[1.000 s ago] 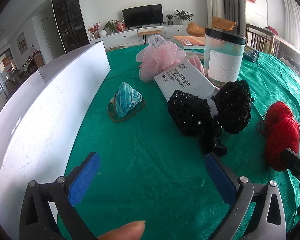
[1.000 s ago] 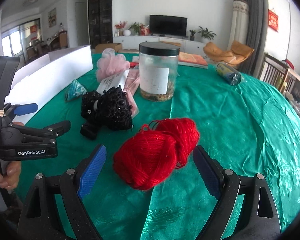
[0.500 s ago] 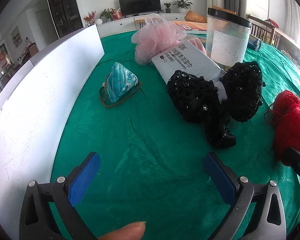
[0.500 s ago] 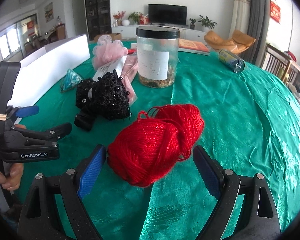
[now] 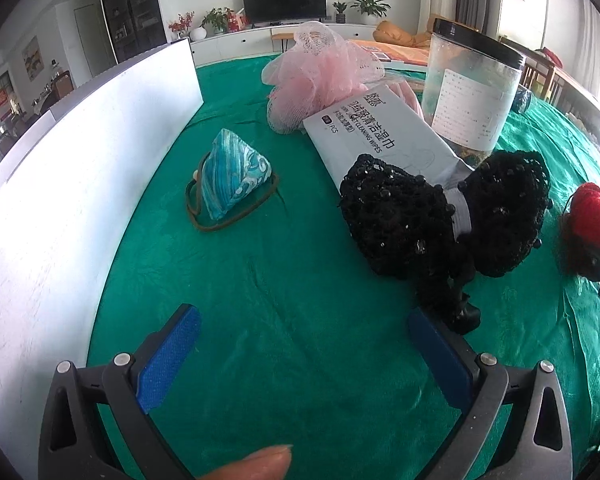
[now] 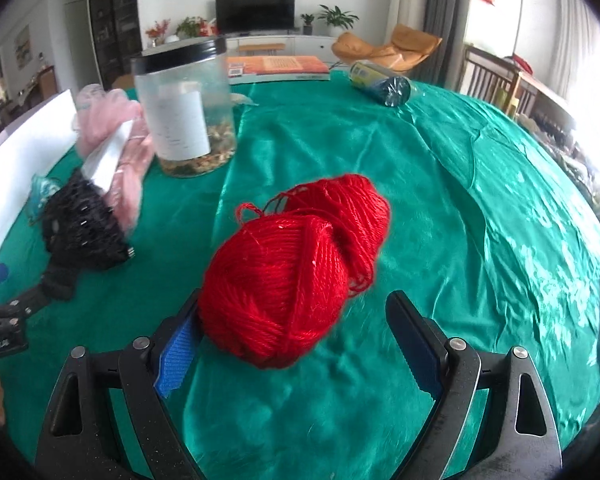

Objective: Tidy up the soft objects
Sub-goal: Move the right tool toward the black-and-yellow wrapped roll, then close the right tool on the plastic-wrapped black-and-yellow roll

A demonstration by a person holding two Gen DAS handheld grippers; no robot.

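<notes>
A red yarn ball (image 6: 296,268) lies on the green tablecloth (image 6: 440,184), between the wide-apart fingers of my right gripper (image 6: 296,344), which is open; its left blue pad (image 6: 178,348) is close to the yarn. The yarn also shows at the right edge of the left wrist view as a red yarn ball (image 5: 594,216). My left gripper (image 5: 304,354) is open over bare cloth. Ahead of it lie a black beaded net piece (image 5: 440,216), a blue patterned pouch (image 5: 232,174), a pink mesh puff (image 5: 320,76) and a wipes pack (image 5: 380,136).
A white board (image 5: 72,172) stands along the left side. A clear jar with a black lid (image 6: 186,108) stands behind the soft things. A book (image 6: 276,66) and a rolled dark packet (image 6: 380,80) lie at the table's far side. A fingertip (image 5: 256,462) shows below the left gripper.
My right gripper has moved forward around the red yarn and turned right. My left gripper has advanced toward the pouch and the black net piece.
</notes>
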